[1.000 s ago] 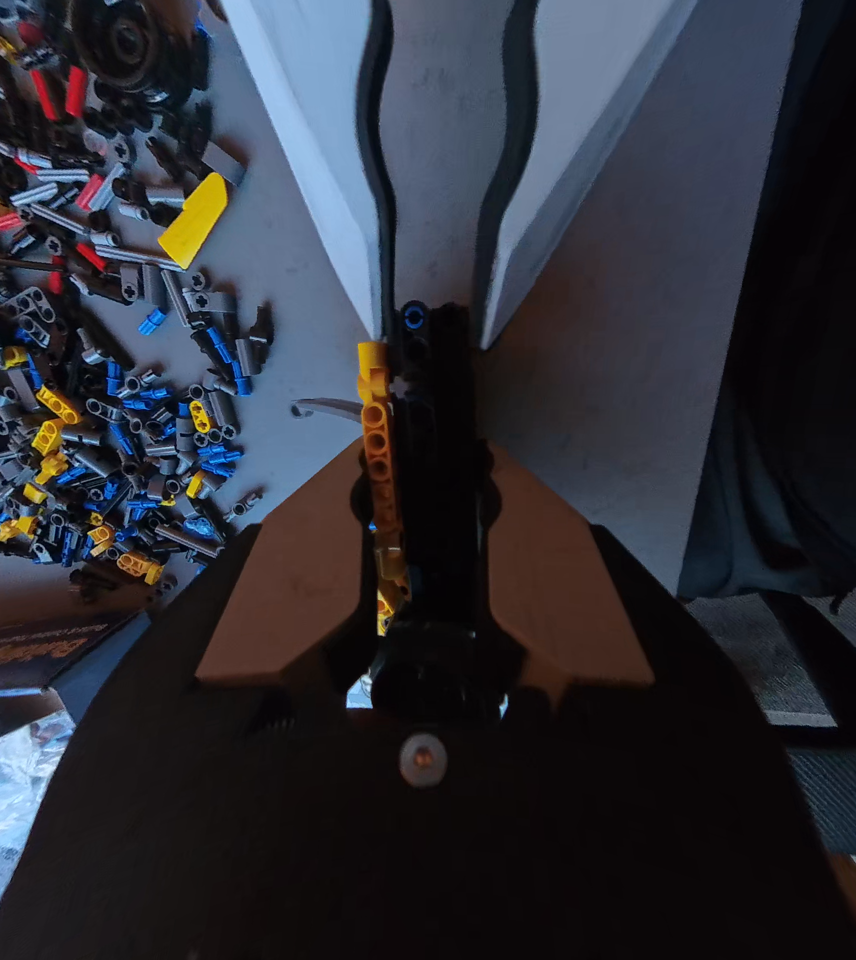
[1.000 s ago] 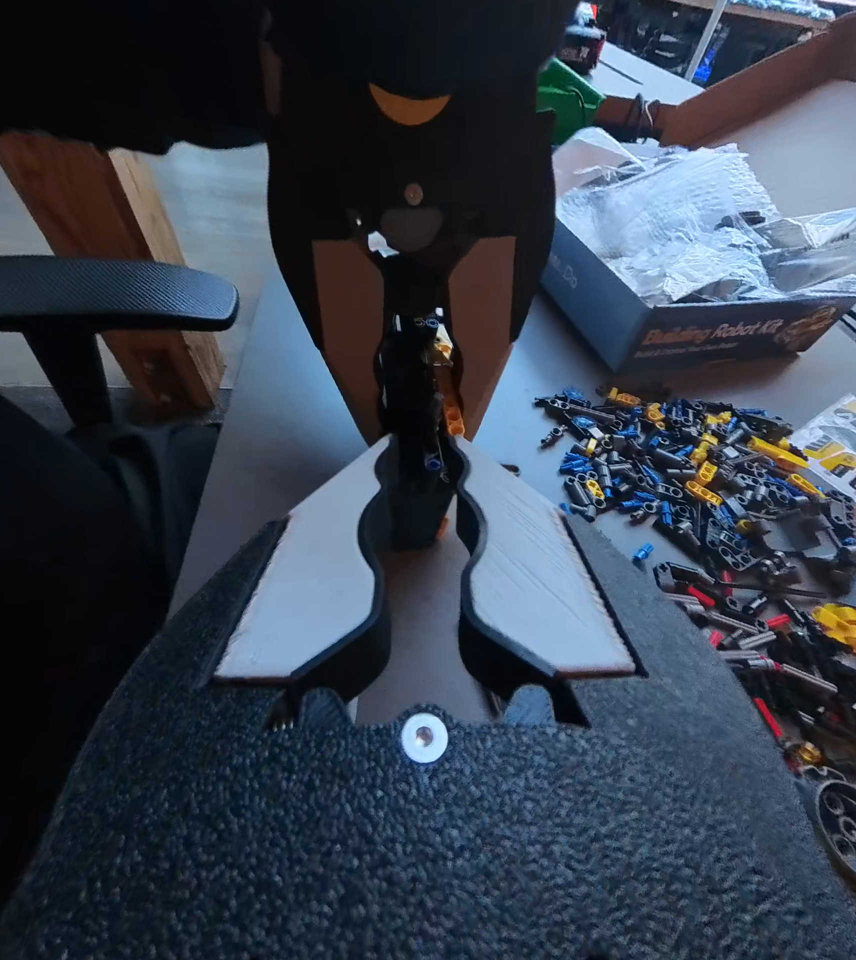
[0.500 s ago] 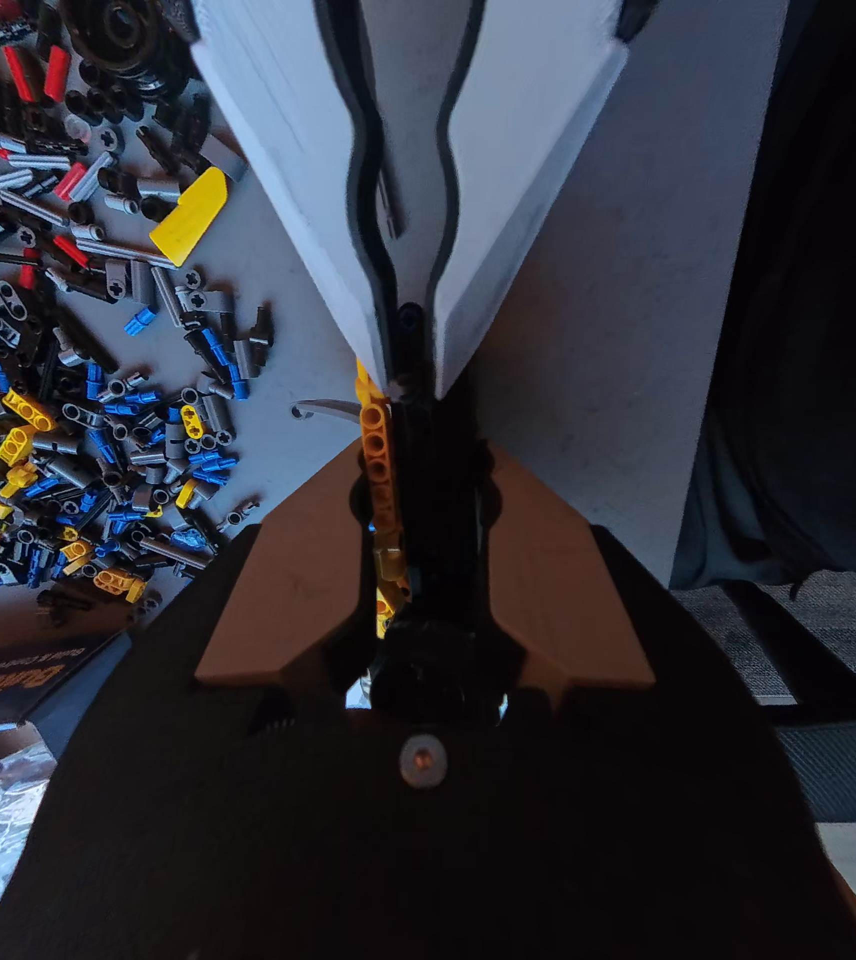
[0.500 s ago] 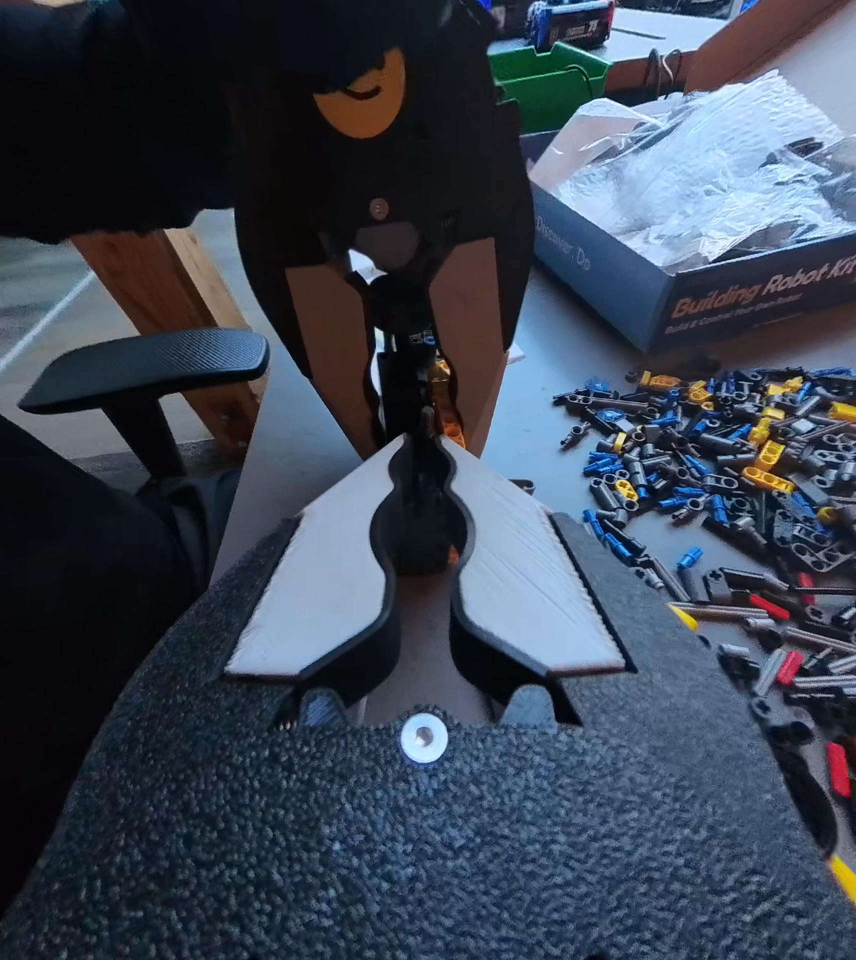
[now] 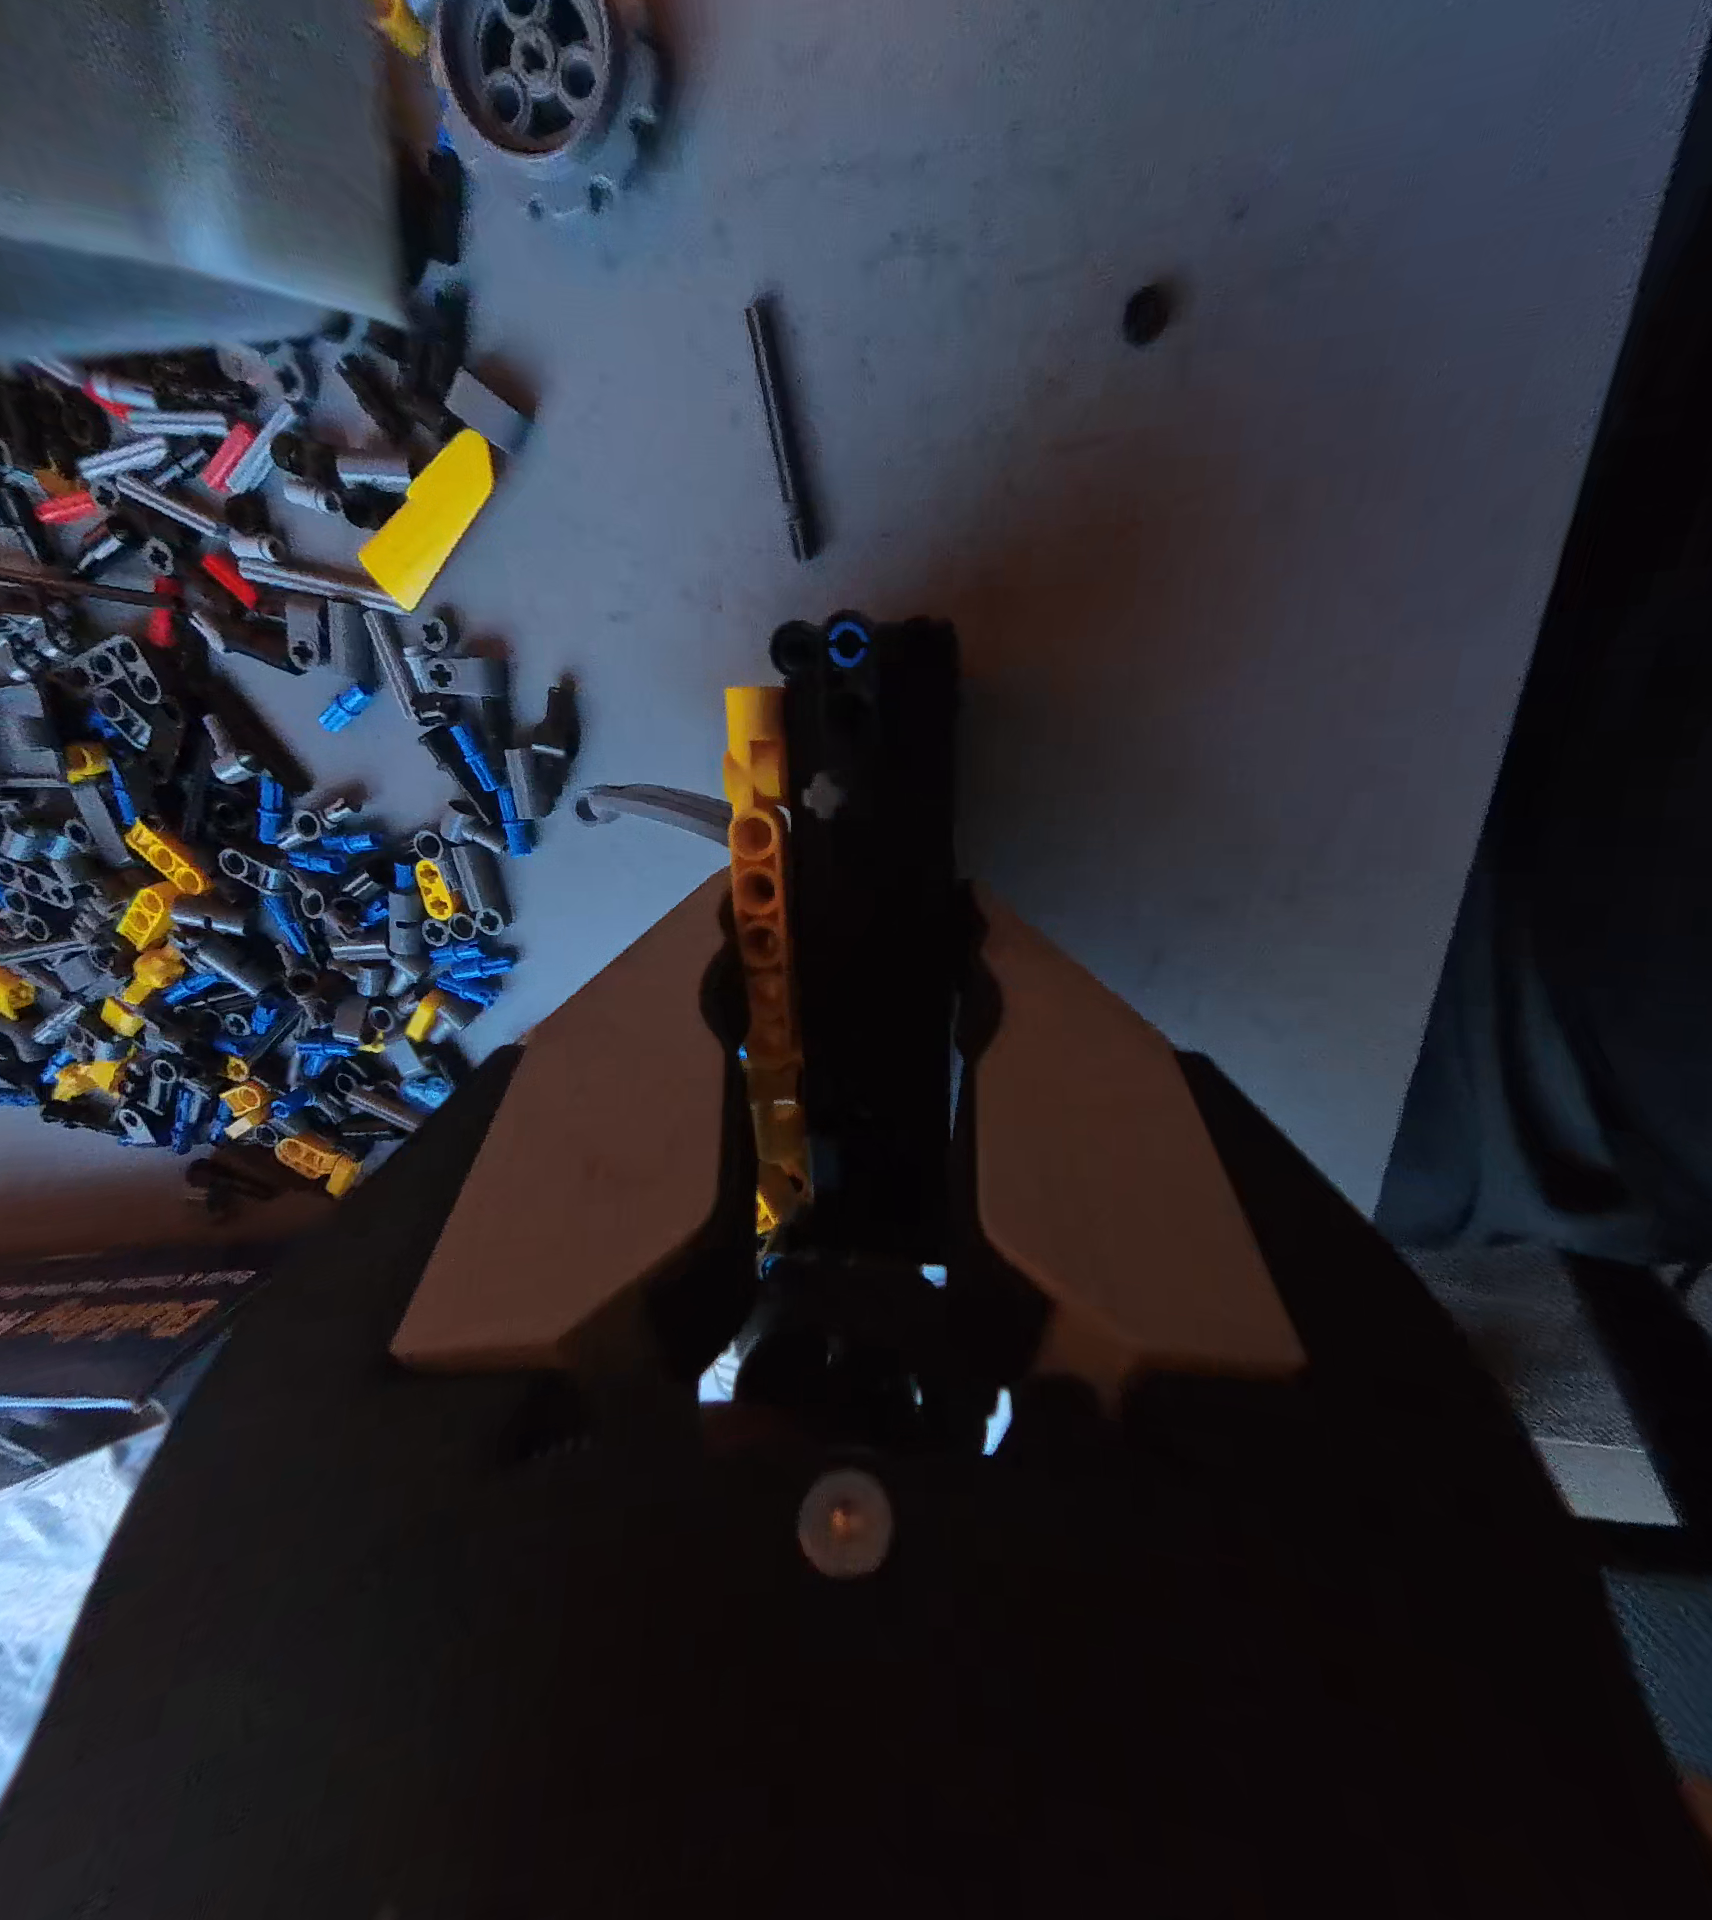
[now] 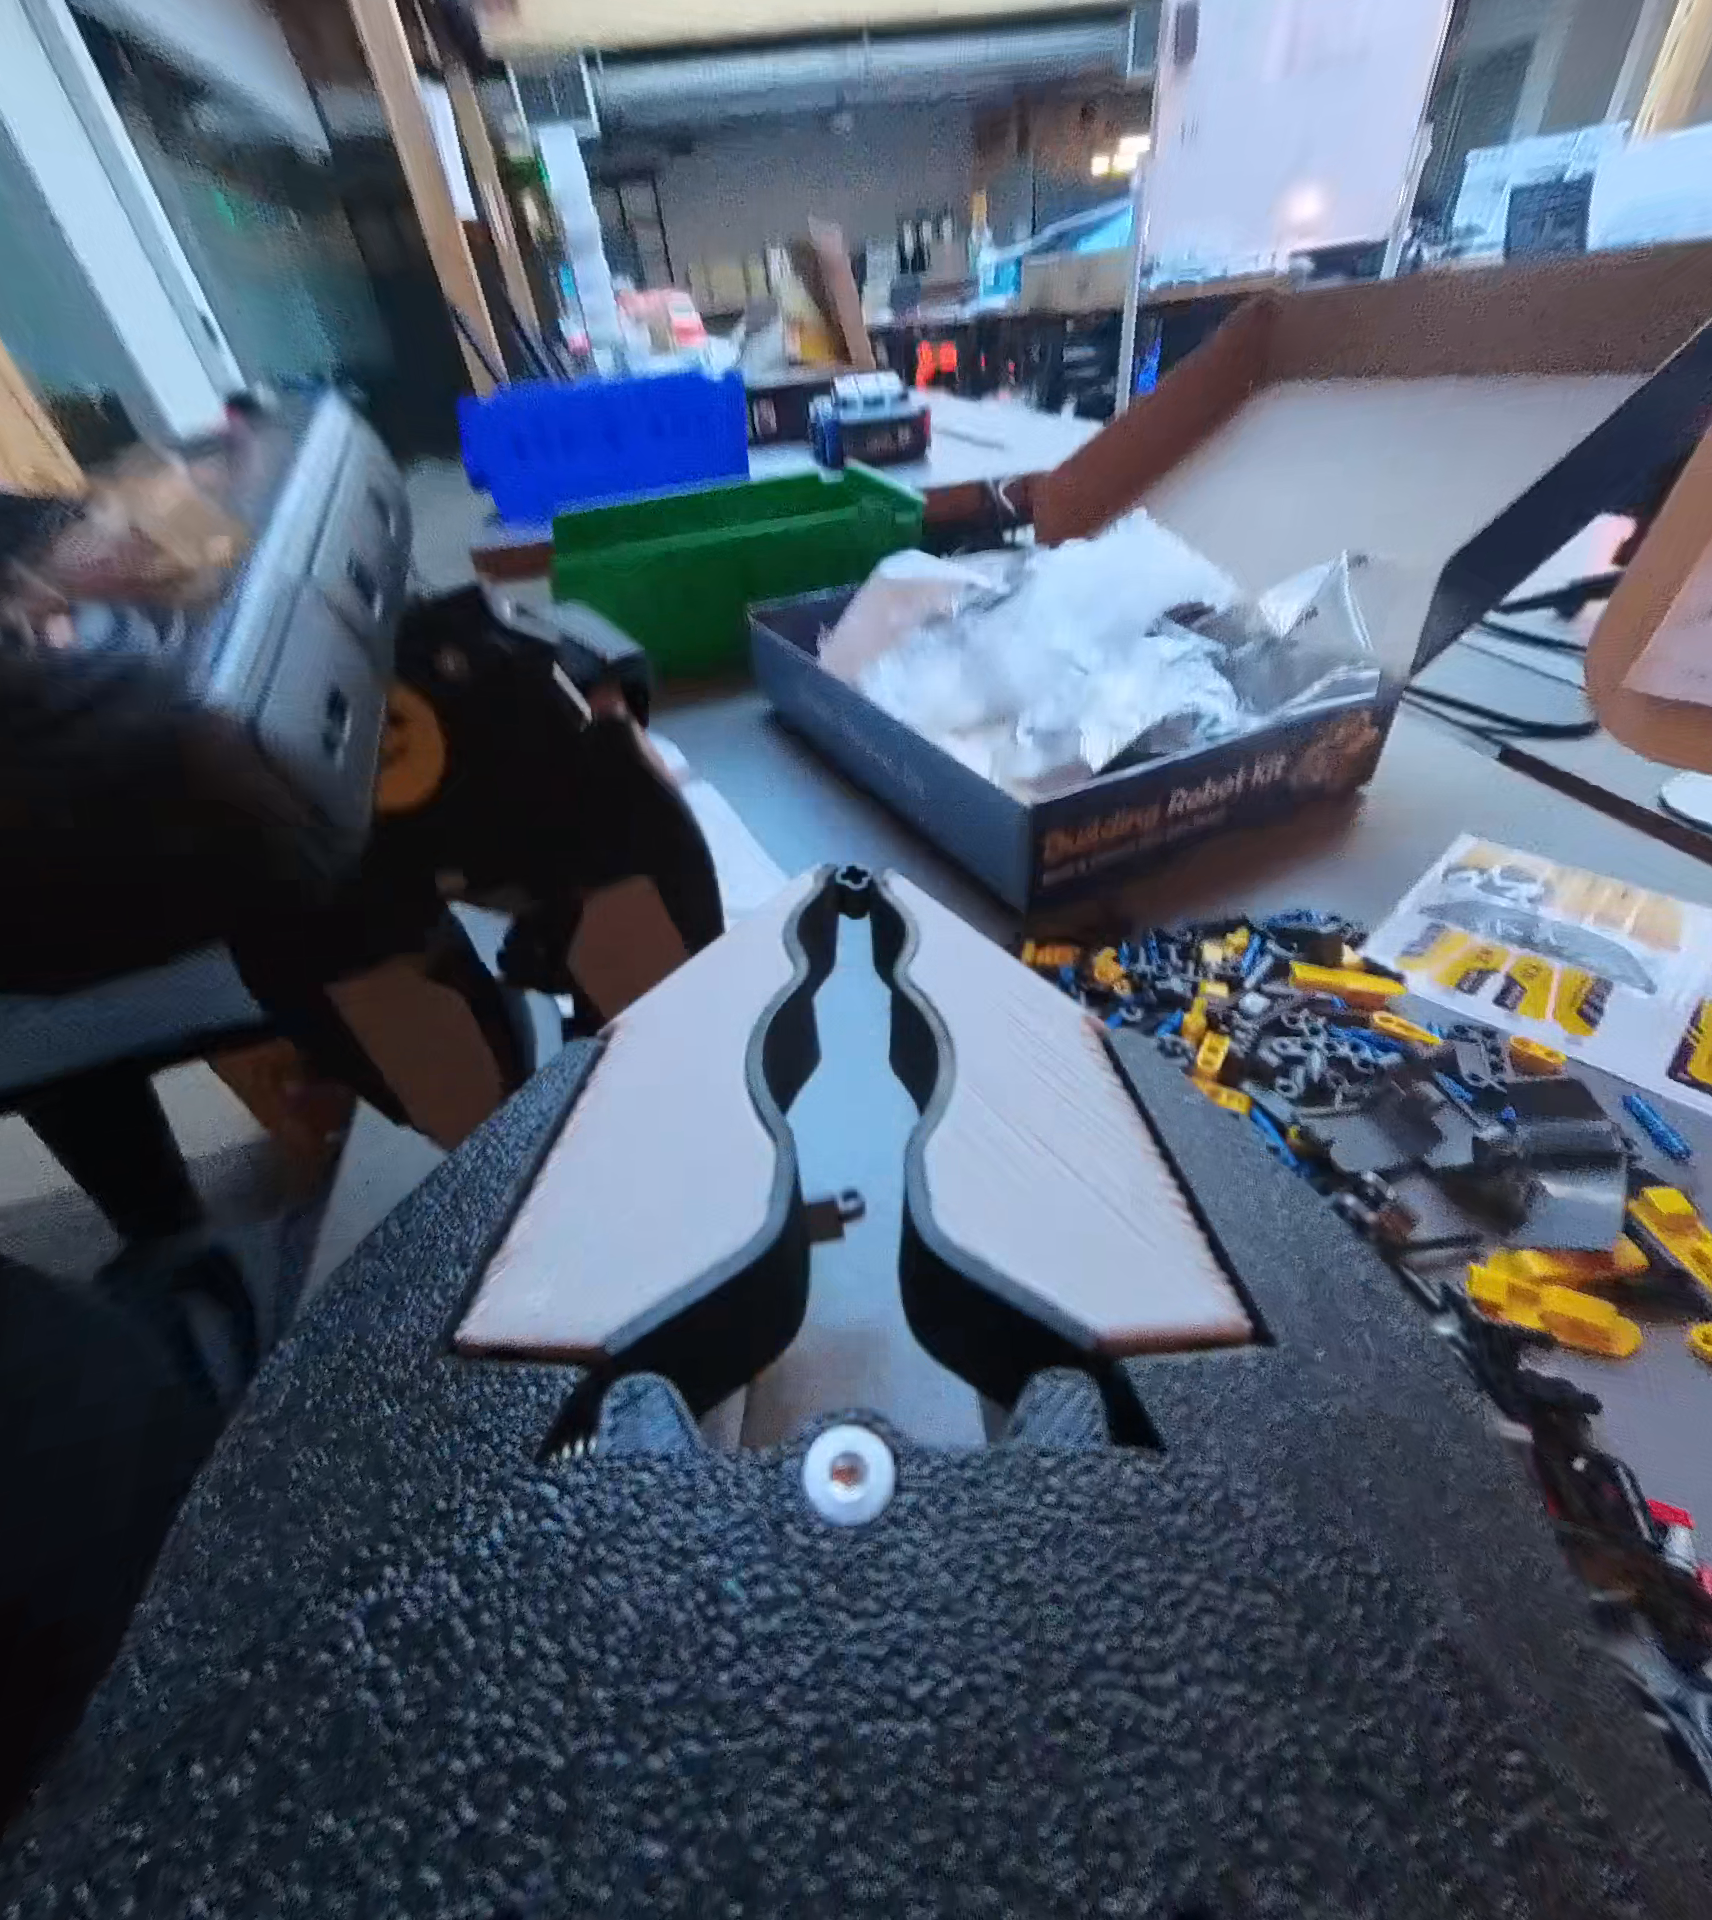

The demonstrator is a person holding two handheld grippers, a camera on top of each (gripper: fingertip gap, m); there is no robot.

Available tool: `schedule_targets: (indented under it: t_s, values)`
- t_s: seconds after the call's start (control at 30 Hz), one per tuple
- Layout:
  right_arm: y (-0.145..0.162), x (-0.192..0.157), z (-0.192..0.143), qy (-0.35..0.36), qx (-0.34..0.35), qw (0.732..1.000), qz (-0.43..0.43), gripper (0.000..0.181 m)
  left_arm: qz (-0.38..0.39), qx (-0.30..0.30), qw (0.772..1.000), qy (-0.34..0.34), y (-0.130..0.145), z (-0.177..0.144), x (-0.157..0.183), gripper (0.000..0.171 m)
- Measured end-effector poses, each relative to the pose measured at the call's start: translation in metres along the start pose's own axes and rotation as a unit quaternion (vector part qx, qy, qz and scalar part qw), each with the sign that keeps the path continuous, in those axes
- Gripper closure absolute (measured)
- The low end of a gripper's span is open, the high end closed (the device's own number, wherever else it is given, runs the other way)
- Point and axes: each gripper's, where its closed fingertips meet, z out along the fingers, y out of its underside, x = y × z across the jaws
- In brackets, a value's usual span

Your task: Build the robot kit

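Two grippers in view. Left gripper (image 5: 847, 914): fingers clamped on a black-and-yellow beam assembly (image 5: 857, 831), which runs lengthwise between them and projects past the tips; its far end carries a blue pin (image 5: 847, 644). A yellow holed beam (image 5: 758, 862) lies along the assembly's left side, partly between the fingers.

Right gripper (image 6: 857, 899): fingertips closed on a small black axle piece (image 6: 854, 894), seen end-on with a cross section, pinched at the very tips. Gap between the fingers stays open behind the tips. A short black stub shows lower down in that gap, on the inner edge of the left finger; what it is cannot be told.

Right gripper is held above the grey table (image 5: 1195, 520), apart from the left gripper, which shows blurred at left in the right wrist view (image 6: 540, 831).

On the table: loose pile of black, blue, yellow, grey and red parts (image 5: 208, 831), left of the left gripper; a yellow panel (image 5: 428, 520); a long black axle (image 5: 779, 426) lying alone beyond the assembly's end; a grey wheel hub (image 5: 530, 73); a small black ring (image 5: 1146, 312). Dark box holding crumpled plastic bags (image 6: 1070, 707) stands behind the pile; printed sheet (image 6: 1610, 977) beside it.
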Motion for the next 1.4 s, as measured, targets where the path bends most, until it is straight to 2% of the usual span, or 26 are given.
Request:
schedule_targets:
  t_s: [0.07,0.17,0.3,0.37,0.43,0.6,0.7,0.83,1.07,1.17,1.3,1.4]
  values:
    - [0.008,-0.003,-0.004,0.013,-0.016,1.0,-0.02,0.176,0.006,0.001,1.0,0.007,0.003,-0.001,-0.002,0.136]
    - [0.016,-0.019,-0.032,0.002,-0.044,0.997,-0.069,0.176,0.004,-0.001,1.0,0.004,0.007,-0.002,-0.005,0.136]
    - [0.087,-0.027,-0.08,0.03,-0.211,0.967,-0.142,0.175,0.001,-0.002,0.999,-0.036,0.015,-0.004,-0.011,0.136]
    - [0.116,-0.026,-0.094,0.052,-0.266,0.952,-0.144,0.175,0.004,-0.005,0.998,-0.057,0.018,-0.004,-0.013,0.136]
    - [0.132,-0.02,-0.107,0.083,-0.297,0.938,-0.159,0.175,0.011,-0.016,0.997,-0.078,0.021,-0.004,-0.013,0.136]
    - [0.135,-0.013,-0.153,0.144,-0.305,0.93,-0.149,0.175,0.031,-0.018,0.991,-0.128,0.021,-0.005,-0.007,0.136]
    - [0.144,-0.015,-0.172,0.143,-0.303,0.935,-0.111,0.175,0.036,-0.013,0.988,-0.148,0.02,-0.006,-0.003,0.137]
    - [0.165,-0.012,-0.18,0.136,-0.324,0.933,-0.08,0.175,0.033,-0.013,0.986,-0.163,0.019,-0.006,-0.003,0.137]
    - [0.167,-0.014,-0.186,0.101,-0.327,0.938,-0.045,0.168,0.033,-0.014,0.98,-0.197,0.02,-0.008,0.002,0.137]
    - [0.164,-0.012,-0.19,0.101,-0.323,0.94,-0.038,0.16,0.03,-0.008,0.978,-0.208,0.02,-0.009,0.004,0.138]
    - [0.13,-0.011,-0.185,0.105,-0.286,0.951,-0.06,0.157,0.035,-0.01,0.971,-0.236,0.02,-0.009,0.006,0.138]
    - [0.076,-0.006,-0.156,0.088,-0.23,0.965,-0.086,0.153,0.044,-0.016,0.964,-0.262,0.021,-0.009,0.008,0.138]
